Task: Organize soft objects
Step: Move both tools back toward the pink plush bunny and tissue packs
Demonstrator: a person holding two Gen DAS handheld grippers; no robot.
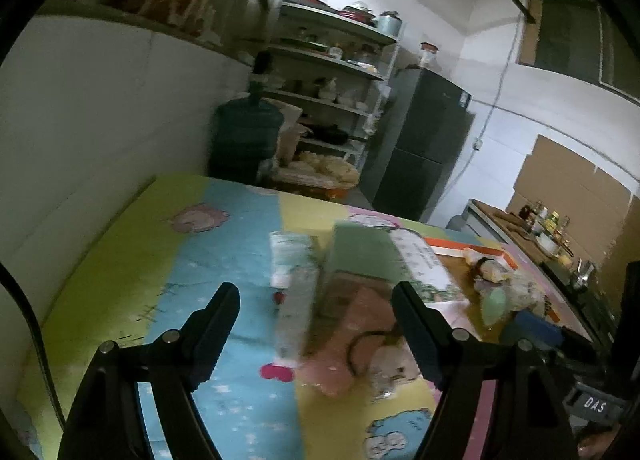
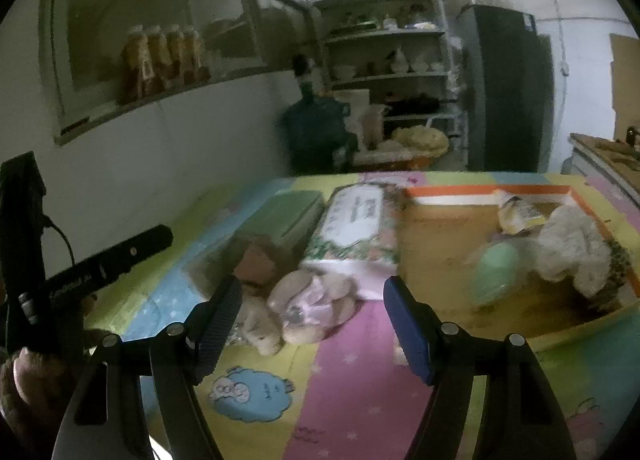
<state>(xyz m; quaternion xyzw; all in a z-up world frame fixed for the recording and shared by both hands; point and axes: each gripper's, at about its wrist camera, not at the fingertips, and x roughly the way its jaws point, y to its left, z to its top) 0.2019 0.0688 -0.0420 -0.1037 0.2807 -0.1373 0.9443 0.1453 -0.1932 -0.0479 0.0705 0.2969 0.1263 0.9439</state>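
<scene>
The left tongs [image 1: 316, 324] hung apart and empty over the bright cartoon-print tabletop [image 1: 120, 260]. Ahead of them lay a green box [image 2: 284, 216], a flowered pack [image 2: 354, 220] and, nearest, a small plush toy [image 2: 312, 308] on the cloth. The right tongs [image 2: 312, 320] stood wide apart, framing that toy. Farther right, the orange-rimmed tray [image 2: 440, 190] already held a fluffy white piece [image 2: 576, 252] and a mint-green item [image 2: 496, 264]. To my eye, the right tongs should drop lower, straddle the toy's middle and close gently before carrying it to the tray.
</scene>
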